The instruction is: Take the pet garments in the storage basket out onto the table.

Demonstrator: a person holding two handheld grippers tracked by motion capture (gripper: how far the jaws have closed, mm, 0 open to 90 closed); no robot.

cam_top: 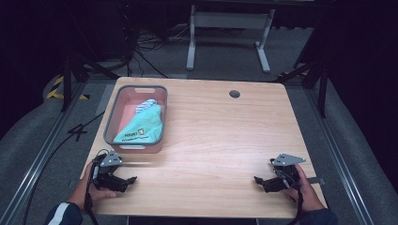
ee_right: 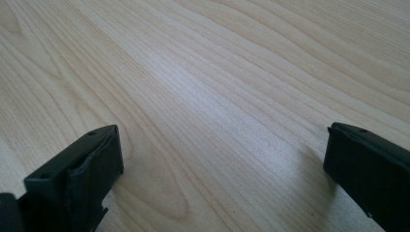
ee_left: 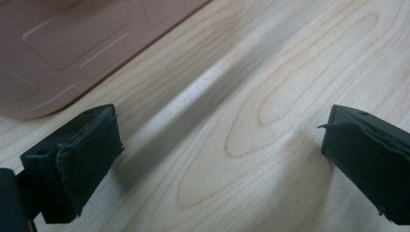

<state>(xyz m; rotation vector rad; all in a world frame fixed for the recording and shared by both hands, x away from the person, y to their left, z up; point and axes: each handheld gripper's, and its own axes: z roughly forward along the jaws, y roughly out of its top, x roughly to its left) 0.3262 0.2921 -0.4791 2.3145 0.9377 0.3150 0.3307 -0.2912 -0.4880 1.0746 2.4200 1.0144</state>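
While resting on the table [cam_top: 211, 140], both tools gape: left tool [cam_top: 123, 180], right tool [cam_top: 265, 182].

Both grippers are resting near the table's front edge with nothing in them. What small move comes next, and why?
Probably ease the left gripper forward toward the bin. Its jaws stand wide open over bare table, and the bin's near wall sits just ahead of it, with a teal bag lying inside. The right gripper is also open but lies far from the bin.

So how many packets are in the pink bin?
2 that I can see. A teal packet lies on top in the bin, and a striped packet pokes out behind it. More could be hidden underneath.
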